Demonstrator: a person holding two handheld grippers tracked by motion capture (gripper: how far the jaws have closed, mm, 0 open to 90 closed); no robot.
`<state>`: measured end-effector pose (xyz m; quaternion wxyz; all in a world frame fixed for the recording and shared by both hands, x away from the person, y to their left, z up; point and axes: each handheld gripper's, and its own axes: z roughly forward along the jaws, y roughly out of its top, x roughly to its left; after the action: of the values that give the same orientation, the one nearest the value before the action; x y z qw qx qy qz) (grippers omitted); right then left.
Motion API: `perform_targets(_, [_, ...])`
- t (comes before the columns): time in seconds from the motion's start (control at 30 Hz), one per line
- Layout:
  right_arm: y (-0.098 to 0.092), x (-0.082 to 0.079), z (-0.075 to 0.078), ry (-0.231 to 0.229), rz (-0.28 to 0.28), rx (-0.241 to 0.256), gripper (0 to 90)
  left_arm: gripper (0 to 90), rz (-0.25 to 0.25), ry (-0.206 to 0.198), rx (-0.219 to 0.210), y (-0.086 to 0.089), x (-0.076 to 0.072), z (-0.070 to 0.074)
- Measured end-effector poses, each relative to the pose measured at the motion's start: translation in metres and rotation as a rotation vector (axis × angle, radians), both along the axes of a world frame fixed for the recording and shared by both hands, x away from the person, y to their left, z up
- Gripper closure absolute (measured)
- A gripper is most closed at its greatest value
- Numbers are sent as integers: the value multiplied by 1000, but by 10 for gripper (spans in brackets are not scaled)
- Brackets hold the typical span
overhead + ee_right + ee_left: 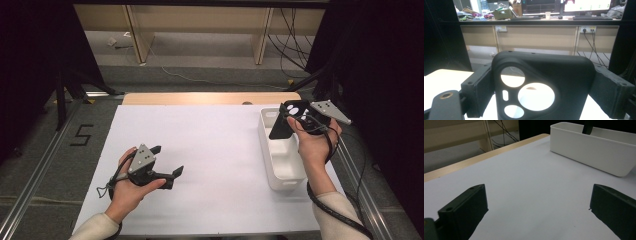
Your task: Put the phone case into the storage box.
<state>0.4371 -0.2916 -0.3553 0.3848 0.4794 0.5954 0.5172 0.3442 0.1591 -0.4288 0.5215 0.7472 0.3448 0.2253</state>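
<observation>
A black phone case (289, 119) with round camera cutouts is held upright over the far end of the white bin (283, 168) at the table's right. My right gripper (295, 119) is shut on the phone case (544, 85), one jaw on each side of it. My left gripper (167, 161) rests low over the white table sheet at the front left, open, with nothing between its black jaws. In the left gripper view the bin (594, 150) stands ahead to the right, apart from the jaws.
A white sheet (210, 160) covers the table, with a wooden strip (210, 98) along its far edge. Wooden shelving legs and cables stand on the floor beyond. A metal rail (30, 180) runs along the left, with a "5" marked on the floor.
</observation>
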Motion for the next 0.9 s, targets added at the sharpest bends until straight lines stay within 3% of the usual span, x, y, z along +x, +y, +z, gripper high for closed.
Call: perform_targets(0.9, [3,14,-1,-3,7,-12,147,10,-1,-1,6,0,1,-1])
